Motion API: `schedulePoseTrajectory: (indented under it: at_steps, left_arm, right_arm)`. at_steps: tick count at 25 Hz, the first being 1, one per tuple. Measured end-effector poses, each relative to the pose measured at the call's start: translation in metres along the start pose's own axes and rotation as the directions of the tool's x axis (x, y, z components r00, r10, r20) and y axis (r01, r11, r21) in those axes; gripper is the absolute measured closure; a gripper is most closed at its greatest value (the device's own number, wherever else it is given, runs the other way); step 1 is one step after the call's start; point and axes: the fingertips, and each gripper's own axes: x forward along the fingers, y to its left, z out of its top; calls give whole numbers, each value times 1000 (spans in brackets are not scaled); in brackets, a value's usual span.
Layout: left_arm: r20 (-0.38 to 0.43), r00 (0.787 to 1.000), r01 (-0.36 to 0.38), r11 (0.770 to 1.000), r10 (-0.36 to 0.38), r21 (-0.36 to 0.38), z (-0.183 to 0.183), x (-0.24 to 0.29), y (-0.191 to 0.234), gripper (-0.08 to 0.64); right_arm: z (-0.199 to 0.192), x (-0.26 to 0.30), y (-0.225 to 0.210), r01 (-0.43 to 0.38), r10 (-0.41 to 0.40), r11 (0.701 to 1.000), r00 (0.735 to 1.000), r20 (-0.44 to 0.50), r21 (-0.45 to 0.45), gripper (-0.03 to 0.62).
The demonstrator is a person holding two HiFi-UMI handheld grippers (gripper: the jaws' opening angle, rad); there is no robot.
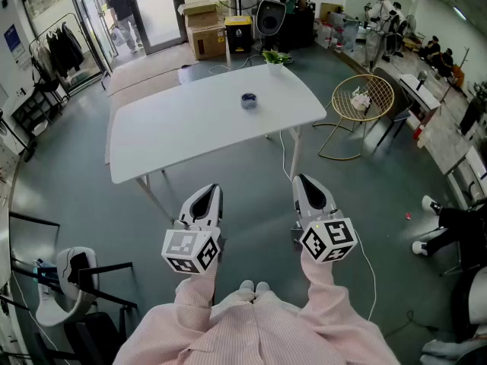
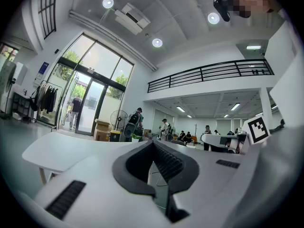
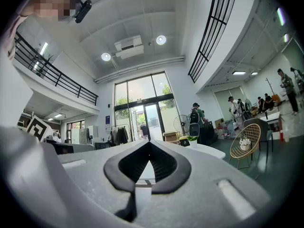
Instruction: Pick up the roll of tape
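**Item: roll of tape, not yet reached; both tongs empty**

1. Left gripper [image 1: 211,193]: held level at the person's front, over bare floor. Jaws closed tip to tip, nothing between them.
2. Right gripper [image 1: 304,182]: beside the left one and also level. Jaws fully closed, nothing held.
3. Cable [image 1: 284,154]: trails down from the table's near edge and across the floor past the right gripper.
4. Table [image 1: 175,135]: white, on folding legs, well ahead of both grippers.
5. Roll of tape [image 1: 249,100]: dark blue, lying flat on the table's far half, alone on open surface. It is well apart from both grippers, and neither gripper view shows it clearly.
6. Potted plant [image 1: 275,57]: at the table's far edge, beyond the roll.
7. Wire chair [image 1: 362,97]: right of the table.

Likely hazards:
- Jaws that arrive closed would shove the low roll away, not straddle it.
- The roll sits far back, so the long reach invites a shallow, slipping pinch.
- The cable could snag a foot on approach.
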Motion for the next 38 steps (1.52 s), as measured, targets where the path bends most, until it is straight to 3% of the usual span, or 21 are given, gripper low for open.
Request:
schedulePoseTrajectory:
  at_steps: [21,38]
  left_arm:
    - [-18,1000,-18,1000,18,8,-8,8,-26,560]
    - [-17,1000,-24,1000,24,-15,-10,72,4,558]
  right_arm:
    - [-16,-9,-28,-4,7,999,998,-67,43,588]
    - [-29,54,-60,-20,27,998,995,-99,63,502]
